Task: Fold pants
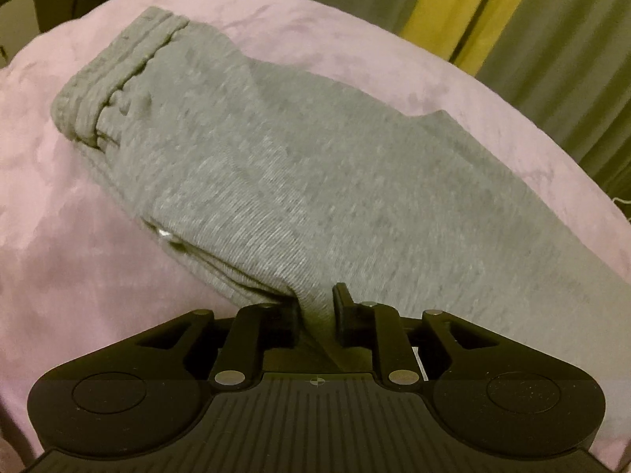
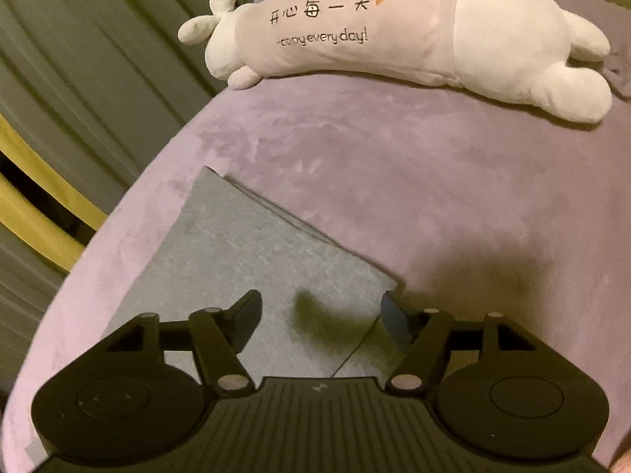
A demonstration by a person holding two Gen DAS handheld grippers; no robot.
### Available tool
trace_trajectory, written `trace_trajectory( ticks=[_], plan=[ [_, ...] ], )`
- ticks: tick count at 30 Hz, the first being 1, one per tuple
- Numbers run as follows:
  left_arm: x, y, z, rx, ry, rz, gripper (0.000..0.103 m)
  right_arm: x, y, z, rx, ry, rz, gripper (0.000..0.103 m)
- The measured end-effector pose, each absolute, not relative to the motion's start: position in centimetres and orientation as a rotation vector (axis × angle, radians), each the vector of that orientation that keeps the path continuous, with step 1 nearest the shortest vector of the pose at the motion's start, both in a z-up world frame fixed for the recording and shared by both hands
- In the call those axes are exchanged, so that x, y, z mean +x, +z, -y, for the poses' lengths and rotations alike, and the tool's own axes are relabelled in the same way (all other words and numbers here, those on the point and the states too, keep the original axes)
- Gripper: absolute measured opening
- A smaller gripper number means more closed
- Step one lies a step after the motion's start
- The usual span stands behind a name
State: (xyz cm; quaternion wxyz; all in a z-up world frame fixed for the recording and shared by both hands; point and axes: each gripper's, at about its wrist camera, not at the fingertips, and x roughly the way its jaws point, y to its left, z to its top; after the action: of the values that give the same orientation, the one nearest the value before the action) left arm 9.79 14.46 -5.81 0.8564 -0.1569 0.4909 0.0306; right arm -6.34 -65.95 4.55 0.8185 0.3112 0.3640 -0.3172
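On the purple blanket (image 2: 434, 181), left gripper (image 1: 315, 307) pinches the grey pants (image 1: 276, 181); right gripper (image 2: 319, 307) hangs wide apart, plush bunny (image 2: 414, 35) and curtains (image 2: 79, 59) behind.

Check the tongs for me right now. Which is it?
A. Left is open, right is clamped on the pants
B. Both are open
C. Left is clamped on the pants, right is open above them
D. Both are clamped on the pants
C. The left tongs pinch a fold of the grey pants, while the right tongs stand spread wide over the fabric, gripping nothing.
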Motion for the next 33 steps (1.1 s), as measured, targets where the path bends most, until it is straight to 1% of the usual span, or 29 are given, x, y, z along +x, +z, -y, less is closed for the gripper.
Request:
trace_trajectory(
  ticks=[4, 6, 8, 9, 12, 14, 16, 18, 19, 21, 22, 27, 30, 32, 33],
  plan=[
    [9.8, -5.8, -14.5, -0.346, 0.069, -1.030, 0.023, -5.3, 2.7, 66.0, 0.680, -0.697, -0.843, 0.061],
    [9.5, -5.6, -14.6, -0.346, 0.063, -1.032, 0.024, -5.4, 2.9, 65.9, 0.692, -0.710, -0.853, 0.060],
    [9.1, -5.5, -15.3, -0.353, 0.060, -1.020, 0.028, -6.4, 3.8, 65.8, 0.717, -0.709, -0.827, 0.060],
    [9.0, -5.4, -15.6, -0.360, 0.066, -1.013, 0.031, -6.7, 3.9, 65.8, 0.720, -0.718, -0.828, 0.060],
    [8.7, -5.4, -16.6, -0.415, 0.071, -1.000, 0.034, -7.8, 3.5, 65.7, 0.763, -0.703, -0.833, 0.060],
    [8.3, -4.9, -17.3, -0.427, 0.078, -0.972, 0.041, -7.9, 2.8, 65.7, 0.785, -0.695, -0.841, 0.060],
    [7.6, -4.0, -18.5, -0.420, 0.118, -0.928, 0.057, -7.7, 2.0, 65.8, 0.817, -0.694, -0.828, 0.060],
    [6.9, -3.0, -20.1, -0.421, 0.156, -0.872, 0.064, -7.3, 1.6, 65.7, 0.821, -0.704, -0.812, 0.059],
    [6.6, -2.6, -21.0, -0.423, 0.182, -0.847, 0.071, -7.0, 1.6, 65.5, 0.810, -0.709, -0.811, 0.059],
    [6.7, -2.0, -23.2, -0.433, 0.269, -0.805, 0.076, -6.3, 1.6, 65.1, 0.780, -0.710, -0.816, 0.058],
    [7.1, -2.0, -24.2, -0.439, 0.302, -0.792, 0.077, -6.1, 1.6, 64.8, 0.765, -0.712, -0.822, 0.056],
    [10.9, -3.2, -28.8, -0.462, 0.421, -0.795, 0.075, -5.2, 1.5, 63.7, 0.716, -0.718, -0.831, 0.057],
    [13.0, -3.7, -29.8, -0.459, 0.423, -0.789, 0.071, -4.9, 1.4, 63.1, 0.685, -0.724, -0.840, 0.058],
    [14.3, -4.1, -30.2, -0.448, 0.432, -0.831, 0.071, -4.7, 1.4, 62.6, 0.665, -0.734, -0.848, 0.058],
    [14.4, -4.3, -30.3, -0.460, 0.423, -0.852, 0.068, -4.5, 1.4, 62.4, 0.653, -0.739, -0.853, 0.058]
  ],
)
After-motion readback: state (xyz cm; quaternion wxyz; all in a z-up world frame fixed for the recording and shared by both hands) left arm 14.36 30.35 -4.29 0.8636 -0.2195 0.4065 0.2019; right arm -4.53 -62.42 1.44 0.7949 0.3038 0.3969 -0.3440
